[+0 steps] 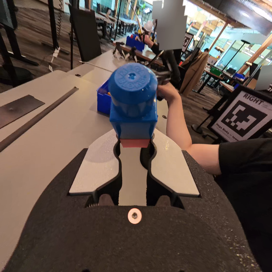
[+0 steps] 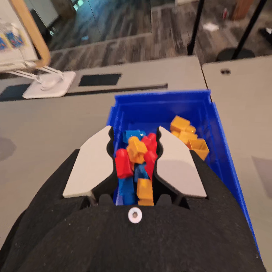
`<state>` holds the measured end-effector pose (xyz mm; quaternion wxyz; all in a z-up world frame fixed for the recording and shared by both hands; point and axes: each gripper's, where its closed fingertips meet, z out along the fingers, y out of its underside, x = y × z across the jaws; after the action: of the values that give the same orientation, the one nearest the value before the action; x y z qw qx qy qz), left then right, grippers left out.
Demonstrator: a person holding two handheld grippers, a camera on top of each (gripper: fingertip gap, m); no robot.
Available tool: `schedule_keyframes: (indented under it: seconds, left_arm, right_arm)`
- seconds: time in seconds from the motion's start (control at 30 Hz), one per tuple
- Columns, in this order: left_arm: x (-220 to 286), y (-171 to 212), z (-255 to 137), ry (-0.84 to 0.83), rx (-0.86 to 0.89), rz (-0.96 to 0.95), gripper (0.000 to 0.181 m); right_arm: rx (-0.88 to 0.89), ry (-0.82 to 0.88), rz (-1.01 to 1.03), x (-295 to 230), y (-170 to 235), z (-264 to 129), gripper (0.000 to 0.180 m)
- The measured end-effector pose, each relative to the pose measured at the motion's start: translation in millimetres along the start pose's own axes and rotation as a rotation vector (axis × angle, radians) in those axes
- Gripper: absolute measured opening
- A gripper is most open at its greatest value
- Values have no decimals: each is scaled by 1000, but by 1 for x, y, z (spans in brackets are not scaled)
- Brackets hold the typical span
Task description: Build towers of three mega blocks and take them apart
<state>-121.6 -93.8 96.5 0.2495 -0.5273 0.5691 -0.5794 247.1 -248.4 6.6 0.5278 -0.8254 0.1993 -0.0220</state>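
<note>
Two blocks stacked so far — a blue block (image 1: 133,111) pressed onto a red block (image 1: 134,143), dead centre of the left wrist view, with the left tongs (image 1: 134,145) clenched on the red one. Right tongs (image 2: 134,145) hang spread and empty over the blue bin (image 2: 161,98) of loose blocks (image 2: 136,150) on the table (image 2: 51,125). Light, rigid plastic — best pinched across the flat sides, not the round stud.

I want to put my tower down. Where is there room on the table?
Bare grey table lies left of the blue bin, up to the white stand. The bin is crowded with loose blocks. The left gripper holds the stack.
</note>
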Motion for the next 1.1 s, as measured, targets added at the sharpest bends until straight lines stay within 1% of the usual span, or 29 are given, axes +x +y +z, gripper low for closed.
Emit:
schedule_keyframes:
  seconds: [0.1, 0.23, 0.3, 0.4, 0.47, 0.5, 0.57, 0.63, 0.67, 0.7, 0.97, 1.03, 1.07, 1.1]
  left_arm:
    - [5, 17, 23, 20, -98, 23, 36]
    - [10, 32, 42, 36, -169, 37, 36]
    - [13, 35, 46, 47, -183, 38, 36]
    - [15, 38, 49, 53, -197, 42, 36]
    - [15, 40, 51, 57, -206, 40, 36]
    - [15, 40, 52, 58, -207, 39, 36]
    - [16, 41, 52, 60, -210, 38, 36]
    - [18, 41, 52, 65, -209, 44, 36]
    - [18, 41, 52, 66, -209, 48, 36]
    - [18, 41, 52, 62, -214, 54, 36]
    - [19, 38, 53, 69, -184, 57, 36]
    - [14, 69, 56, 44, -372, 89, 36]
    - [11, 76, 62, 22, -400, 120, 36]
    - [13, 73, 69, 33, -364, 125, 36]
  right_arm:
    - [169, -168, -95, -55, -45, -5, 54]
    - [298, -523, -265, -170, -85, -16, 53]
    - [324, -708, -353, -230, -91, -24, 53]
    - [288, -985, -412, -309, -83, -35, 54]
    - [245, -1116, -411, -348, -75, -36, 54]
    - [193, -1161, -412, -363, -67, -33, 56]
    - [68, -1196, -445, -383, -45, -22, 60]
    - [-11, -1165, -499, -395, -28, -6, 62]
    - [-36, -1179, -529, -400, -22, -3, 55]
    - [-45, -1223, -551, -406, -17, -6, 39]
    - [-44, -1300, -443, -407, -27, -9, 37]
    - [87, -1362, -248, -403, -59, -20, 36]
    - [129, -1401, -172, -395, -71, -27, 36]
    - [138, -1389, -158, -384, -75, -27, 36]
